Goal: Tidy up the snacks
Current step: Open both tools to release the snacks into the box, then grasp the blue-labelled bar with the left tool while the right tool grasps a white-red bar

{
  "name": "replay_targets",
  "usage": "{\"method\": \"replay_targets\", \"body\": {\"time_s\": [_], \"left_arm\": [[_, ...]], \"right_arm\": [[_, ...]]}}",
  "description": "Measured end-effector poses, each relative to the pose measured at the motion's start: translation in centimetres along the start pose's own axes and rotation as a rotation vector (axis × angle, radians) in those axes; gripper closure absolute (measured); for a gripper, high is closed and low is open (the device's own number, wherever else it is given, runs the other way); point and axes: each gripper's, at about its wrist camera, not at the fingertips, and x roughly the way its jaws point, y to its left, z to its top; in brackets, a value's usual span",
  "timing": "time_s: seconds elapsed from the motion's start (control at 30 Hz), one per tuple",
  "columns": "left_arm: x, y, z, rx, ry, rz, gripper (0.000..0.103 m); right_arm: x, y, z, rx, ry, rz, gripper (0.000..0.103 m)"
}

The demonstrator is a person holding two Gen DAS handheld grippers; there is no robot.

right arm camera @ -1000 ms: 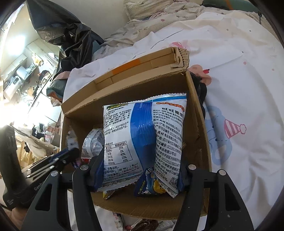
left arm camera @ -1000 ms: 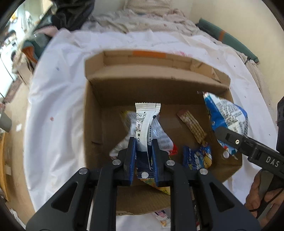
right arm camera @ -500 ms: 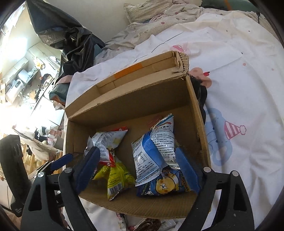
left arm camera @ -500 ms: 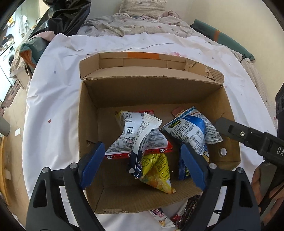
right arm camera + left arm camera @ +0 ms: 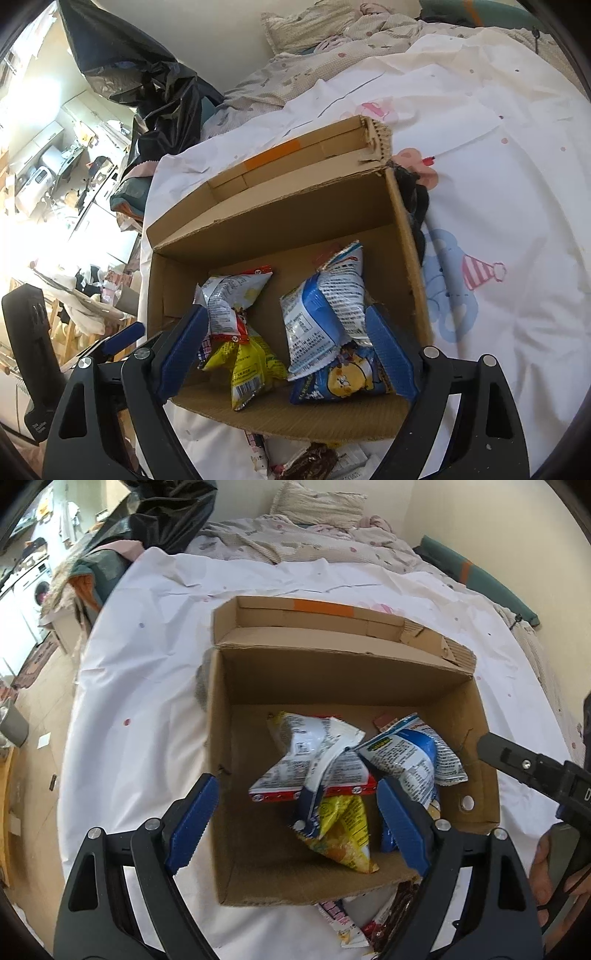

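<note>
Left wrist view first: nearest the camera, a few loose snack packets (image 5: 347, 919) are lying on the white bedsheet (image 5: 147, 686) just outside the cardboard box (image 5: 229, 849), so, by my reckoning, the job is partly done. The left gripper (image 5: 295, 825) is hanging wide open, holding nothing, and the right gripper (image 5: 286, 350) is gaping empty too. Further in, a yellow packet (image 5: 247, 373), a cartoon-print blue packet (image 5: 343, 380), a red-edged white packet (image 5: 314, 764) and a blue-and-white bag (image 5: 325, 314) are sitting in the box.

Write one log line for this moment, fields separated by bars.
left gripper open, empty | right gripper open, empty | snack bags in cardboard box | more snacks outside box
</note>
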Motion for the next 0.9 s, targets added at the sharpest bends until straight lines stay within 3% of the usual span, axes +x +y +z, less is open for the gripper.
{"method": "replay_targets", "body": {"time_s": [0.2, 0.4, 0.63, 0.77, 0.9], "left_arm": [[-2.0, 0.3, -0.8, 0.000, -0.009, 0.034, 0.018], [-4.8, 0.5, -2.9, -0.020, -0.023, -0.015, 0.018], [-5.0, 2.7, -6.0, -0.087, 0.054, 0.048, 0.018], [-4.9, 4.4, -7.5, -0.150, 0.082, 0.031, 0.018], [-3.9, 5.1, -8.4, -0.137, 0.132, 0.124, 0.018]], "right_arm": [[-2.5, 0.3, -1.4, -0.007, -0.019, -0.008, 0.014], [-4.9, 0.1, -3.1, 0.000, -0.029, -0.006, 0.014], [-6.1, -1.3, -6.7, 0.076, 0.038, 0.008, 0.014], [-6.4, -1.5, -8.7, 0.095, 0.061, 0.003, 0.014], [-5.9, -2.0, -9.7, 0.125, 0.086, -0.012, 0.014]]}}
